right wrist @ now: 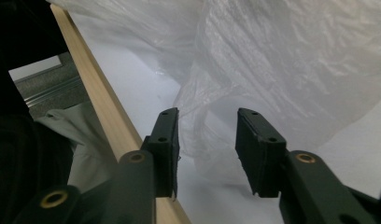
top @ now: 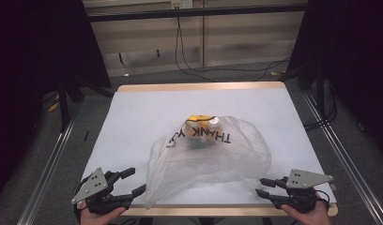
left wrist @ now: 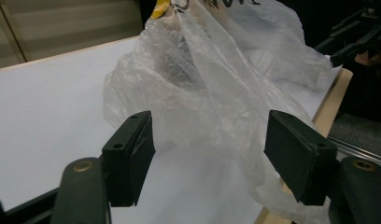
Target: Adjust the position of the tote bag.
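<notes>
Two hand-held grippers sit at the near edge of the surface (top: 133, 101): the left hand-held gripper (top: 137, 181) with jaws apart and nothing between them, just beside the bag's (top: 213, 152) near-left corner, and the right hand-held gripper (top: 262, 186) with jaws partly apart astride a fold at the bag's near-right edge, not clamped. Seemingly the step is taking hold of the bag's near rim; next, each should close on a film edge. Farther off, something yellow (top: 199, 117) lies at the bag's far end.

A lab recording rig: black curtains (top: 34, 70), metal floor rails (top: 49, 164), loose cables (top: 194, 65), a white-topped counter (top: 147, 112).
</notes>
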The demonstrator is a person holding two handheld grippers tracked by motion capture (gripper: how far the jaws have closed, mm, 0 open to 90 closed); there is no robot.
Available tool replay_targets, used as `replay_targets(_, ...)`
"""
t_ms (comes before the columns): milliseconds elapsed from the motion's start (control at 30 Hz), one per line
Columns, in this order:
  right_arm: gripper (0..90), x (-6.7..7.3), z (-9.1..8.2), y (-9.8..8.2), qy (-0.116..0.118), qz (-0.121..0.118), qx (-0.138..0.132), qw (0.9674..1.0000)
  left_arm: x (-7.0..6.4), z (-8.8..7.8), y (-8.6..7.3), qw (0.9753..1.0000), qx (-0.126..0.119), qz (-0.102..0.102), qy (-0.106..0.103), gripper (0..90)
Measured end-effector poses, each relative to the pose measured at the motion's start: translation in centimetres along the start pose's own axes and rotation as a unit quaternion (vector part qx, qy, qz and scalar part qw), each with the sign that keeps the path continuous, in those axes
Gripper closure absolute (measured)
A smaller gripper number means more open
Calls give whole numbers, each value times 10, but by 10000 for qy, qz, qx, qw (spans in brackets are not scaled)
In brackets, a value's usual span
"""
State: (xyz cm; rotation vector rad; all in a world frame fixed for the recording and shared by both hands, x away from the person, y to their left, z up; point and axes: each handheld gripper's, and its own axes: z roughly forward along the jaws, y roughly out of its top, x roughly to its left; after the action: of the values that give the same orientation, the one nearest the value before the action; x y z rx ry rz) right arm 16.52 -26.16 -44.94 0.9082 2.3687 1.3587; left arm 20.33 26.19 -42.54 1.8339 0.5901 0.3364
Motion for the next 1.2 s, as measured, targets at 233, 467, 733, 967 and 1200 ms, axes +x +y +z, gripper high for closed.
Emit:
replay_targets(233, 493, -1, 7, 0, 106, -3, 210, 9997, -10, 0, 4, 9998, -61, -3, -186, 249)
replay_targets(467, 458, 1, 17, -1, 128, -134, 443, 9988, -20, 5, -2, 9988, 203, 176, -416, 294)
replay_targets(733, 430, 0, 29, -1, 182, -205, 659, 9974, -25, 13, -4, 9969, 450, 221, -614, 294)
replay_targets(967, 490, -1, 36, -2, 300, -226, 838, 9958, -21, 22, -12, 9947, 844, 252, -528, 281)
replay_targets(1200, 690, -2, 40, 0, 205, -331, 861, 9955, -14, 25, -13, 9938, 957, 71, -558, 537)
